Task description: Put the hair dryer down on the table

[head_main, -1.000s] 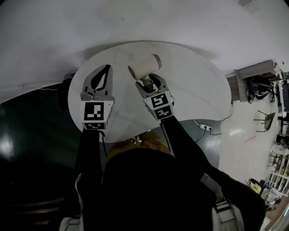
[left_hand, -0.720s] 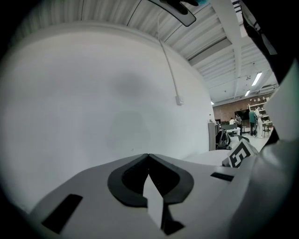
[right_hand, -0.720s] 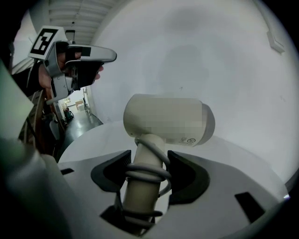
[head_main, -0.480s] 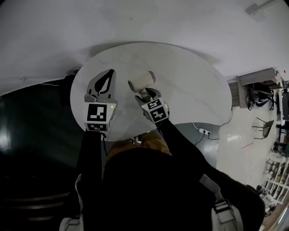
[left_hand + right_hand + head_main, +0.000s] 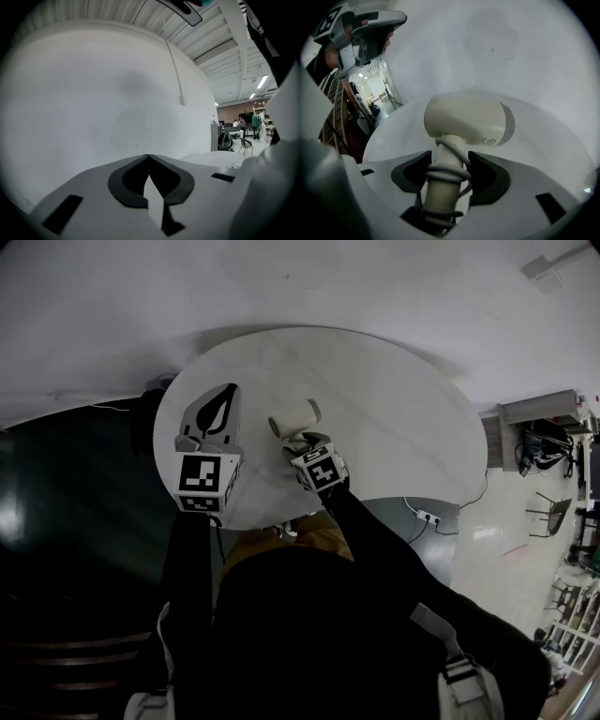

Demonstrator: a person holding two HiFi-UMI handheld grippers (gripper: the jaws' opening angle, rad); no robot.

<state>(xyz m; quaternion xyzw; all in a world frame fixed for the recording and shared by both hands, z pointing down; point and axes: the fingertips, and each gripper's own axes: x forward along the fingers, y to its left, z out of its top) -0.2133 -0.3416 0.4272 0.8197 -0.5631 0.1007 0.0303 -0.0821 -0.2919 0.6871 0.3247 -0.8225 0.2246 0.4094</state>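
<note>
A cream hair dryer (image 5: pixel 295 416) with its white cord wound round the handle hangs over the round white table (image 5: pixel 403 399), near its middle left. My right gripper (image 5: pixel 302 439) is shut on the handle, just below the barrel. In the right gripper view the barrel (image 5: pixel 464 119) points right above the tabletop (image 5: pixel 548 136), and the dark pads (image 5: pixel 485 176) press the wrapped handle on both sides. My left gripper (image 5: pixel 223 392) hovers to the left of the dryer, jaws shut and empty; its tips (image 5: pixel 149 157) meet.
A power strip (image 5: pixel 427 505) lies on the floor past the table's right edge. Cabinets and a black chair (image 5: pixel 548 488) stand further right. Dark floor lies left of the table. People (image 5: pixel 255 123) stand far off in the room.
My right gripper has carried the hair dryer lower and nearer to my body, toward the tabletop. The left gripper has barely shifted.
</note>
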